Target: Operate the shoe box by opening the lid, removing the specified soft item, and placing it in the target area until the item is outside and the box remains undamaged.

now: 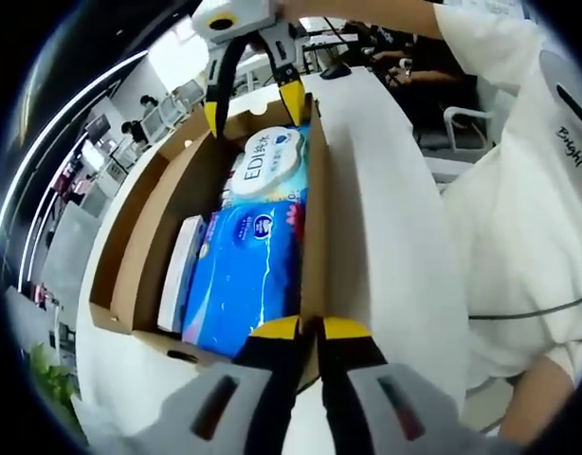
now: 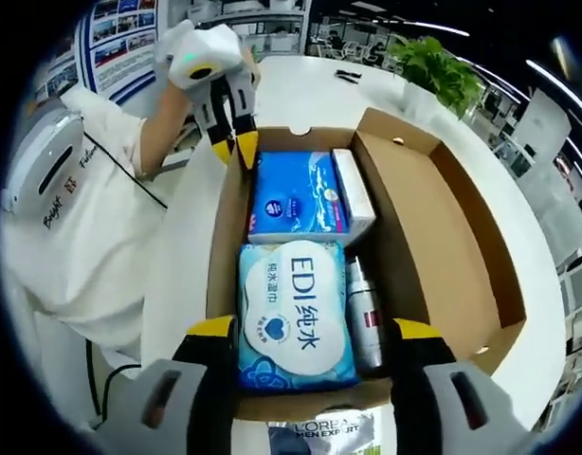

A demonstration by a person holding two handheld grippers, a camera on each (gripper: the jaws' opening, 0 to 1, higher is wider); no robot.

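An open cardboard shoe box (image 2: 225, 248) lies on a white table, its lid (image 2: 445, 237) folded flat to one side. Inside, a soft white-and-blue EDI wet-wipes pack (image 2: 296, 318) lies next to a blue soft pack (image 2: 296, 197), a white carton (image 2: 353, 197) and a silver can (image 2: 365, 318). My right gripper (image 2: 312, 329) is open, its jaws straddling the wipes pack at the box's near end. My left gripper (image 1: 310, 329) is shut on the box's side wall (image 1: 316, 227). The left gripper (image 2: 234, 149) sits at the far corner. The right gripper (image 1: 253, 109) hangs over the wipes pack (image 1: 267, 161).
A person in a white shirt (image 2: 73, 237) stands beside the table. A L'Oreal package (image 2: 319, 436) lies just outside the box's near end. Bare white tabletop (image 1: 381, 218) runs alongside the box. A green plant (image 2: 433, 62) and office chairs stand beyond.
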